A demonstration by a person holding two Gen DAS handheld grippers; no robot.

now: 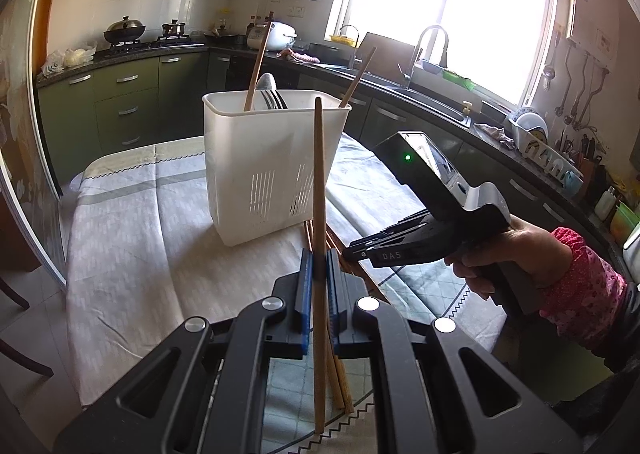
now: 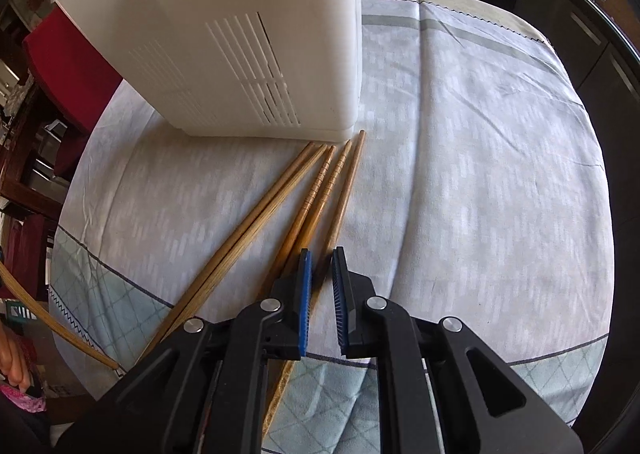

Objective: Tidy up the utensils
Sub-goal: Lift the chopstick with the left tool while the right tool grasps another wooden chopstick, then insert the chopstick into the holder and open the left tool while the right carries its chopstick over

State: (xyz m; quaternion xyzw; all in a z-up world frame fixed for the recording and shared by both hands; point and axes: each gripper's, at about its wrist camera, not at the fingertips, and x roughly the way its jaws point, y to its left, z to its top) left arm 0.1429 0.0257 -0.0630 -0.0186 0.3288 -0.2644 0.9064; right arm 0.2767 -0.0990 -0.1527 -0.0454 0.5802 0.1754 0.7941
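Observation:
My left gripper (image 1: 319, 254) is shut on a wooden chopstick (image 1: 319, 174), which stands nearly upright in front of the white utensil basket (image 1: 256, 158). Two chopsticks and some spoons stick out of that basket. Several more chopsticks (image 2: 280, 194) lie fanned on the tablecloth, their tips against the foot of the basket (image 2: 240, 14). My right gripper (image 2: 321, 254) points steeply down at them. Its blue pads have closed around the rightmost chopstick (image 2: 348, 182), which still lies on the cloth. In the left wrist view the right gripper (image 1: 352, 250) reaches in from the right.
A grey-and-white cloth (image 2: 480, 134) covers the table. A hand in a pink sleeve (image 1: 520, 250) holds the right gripper. Dark kitchen counters with a sink (image 1: 436, 94) and stove run behind. A red chair (image 2: 68, 66) stands beyond the basket.

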